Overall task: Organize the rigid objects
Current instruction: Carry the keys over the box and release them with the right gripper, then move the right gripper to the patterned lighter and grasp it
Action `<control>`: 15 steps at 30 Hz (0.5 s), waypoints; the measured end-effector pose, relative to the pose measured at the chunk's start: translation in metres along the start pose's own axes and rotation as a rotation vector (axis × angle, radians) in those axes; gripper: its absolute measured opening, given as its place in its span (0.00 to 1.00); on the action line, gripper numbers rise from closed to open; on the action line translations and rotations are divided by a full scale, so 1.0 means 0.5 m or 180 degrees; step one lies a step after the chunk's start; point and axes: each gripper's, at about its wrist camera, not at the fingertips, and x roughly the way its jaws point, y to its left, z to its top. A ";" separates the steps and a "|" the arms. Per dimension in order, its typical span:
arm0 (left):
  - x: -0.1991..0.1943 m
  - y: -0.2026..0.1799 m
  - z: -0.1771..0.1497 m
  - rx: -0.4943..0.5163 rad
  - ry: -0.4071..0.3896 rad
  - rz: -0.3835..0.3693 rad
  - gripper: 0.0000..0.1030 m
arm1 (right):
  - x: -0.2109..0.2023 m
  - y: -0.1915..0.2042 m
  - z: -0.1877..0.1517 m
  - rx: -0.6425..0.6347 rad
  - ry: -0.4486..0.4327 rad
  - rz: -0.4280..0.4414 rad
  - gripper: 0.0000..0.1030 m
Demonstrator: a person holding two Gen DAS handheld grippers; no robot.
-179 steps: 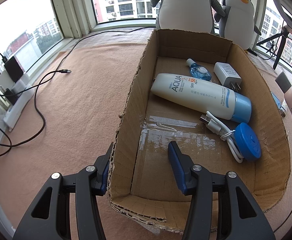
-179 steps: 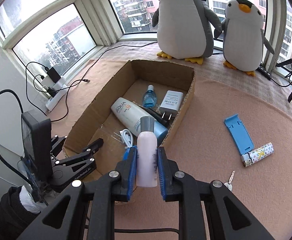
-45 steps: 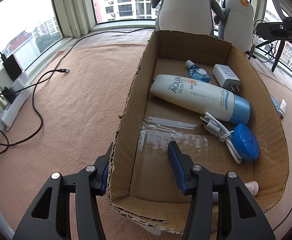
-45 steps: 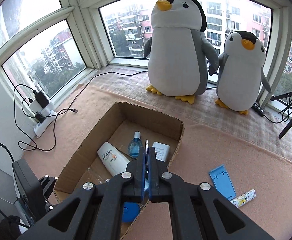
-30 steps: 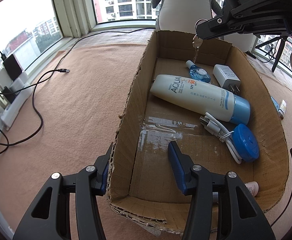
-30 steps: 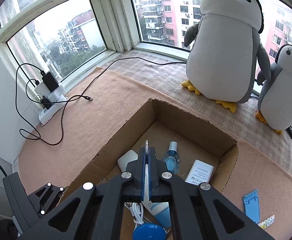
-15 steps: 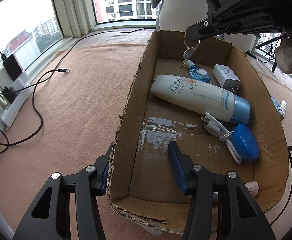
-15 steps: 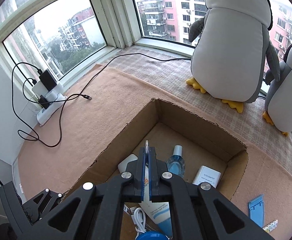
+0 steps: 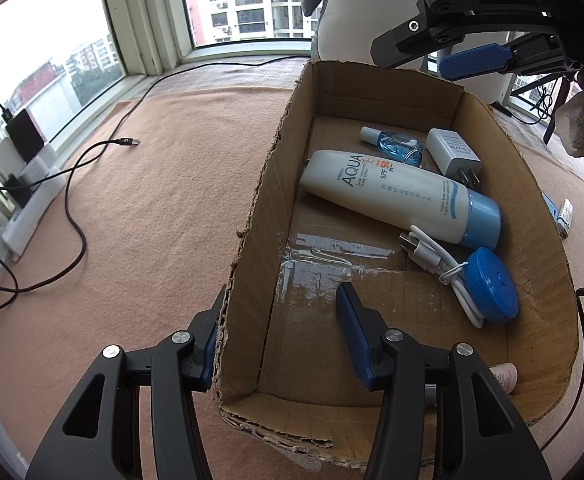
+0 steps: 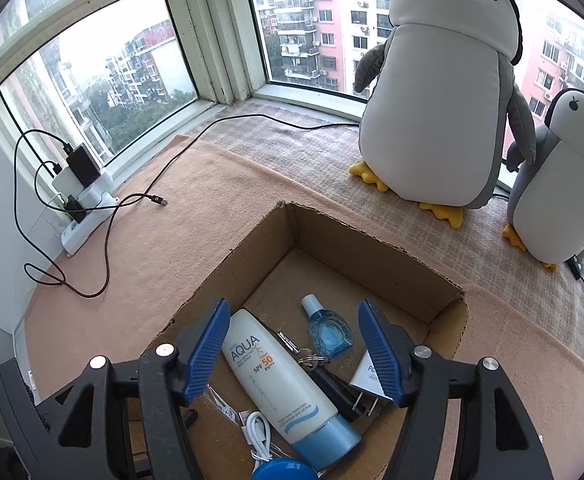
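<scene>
An open cardboard box (image 9: 260,184) (image 10: 372,236) lies on the tan blanket. It holds a white sunscreen tube (image 9: 392,196) (image 10: 276,380), a small blue bottle (image 9: 396,144) (image 10: 328,332), a white charger (image 9: 452,152), a white cable with a blue round case (image 9: 490,284) and a pink bottle (image 9: 504,376). A bunch of keys (image 10: 308,360) lies between the tube and the blue bottle. My right gripper (image 10: 294,306) (image 9: 410,62) hovers above the box's far end, its jaws opening with nothing between them. My left gripper (image 9: 282,296) straddles the near left wall, jaws apart, outer pad against the cardboard.
Two plush penguins (image 10: 436,100) (image 10: 560,184) stand by the window behind the box. A power strip with chargers (image 10: 84,208) and a loose black cable (image 9: 124,142) lie at the left. A patterned lighter (image 9: 564,216) rests on the blanket to the right of the box.
The right gripper's jaws have parted and the keys that hung from them now lie in the box. The left gripper has not moved.
</scene>
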 end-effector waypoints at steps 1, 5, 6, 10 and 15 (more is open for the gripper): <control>0.000 0.000 0.000 0.0000 0.0000 0.0000 0.49 | -0.005 -0.005 -0.002 0.0023 -0.0007 -0.0005 0.61; 0.000 0.000 0.000 0.0003 0.0000 0.0002 0.49 | -0.033 -0.028 -0.015 0.0108 -0.0044 -0.0035 0.62; 0.000 0.000 0.000 0.0003 -0.0001 0.0002 0.49 | -0.042 -0.036 -0.020 0.0134 -0.0062 -0.0050 0.62; 0.000 0.000 0.000 0.0002 0.0000 0.0002 0.49 | -0.087 -0.076 -0.045 0.0283 -0.0129 -0.0093 0.62; 0.000 0.000 0.000 0.0005 0.0000 0.0004 0.49 | -0.151 -0.137 -0.080 0.0453 -0.0207 -0.0234 0.62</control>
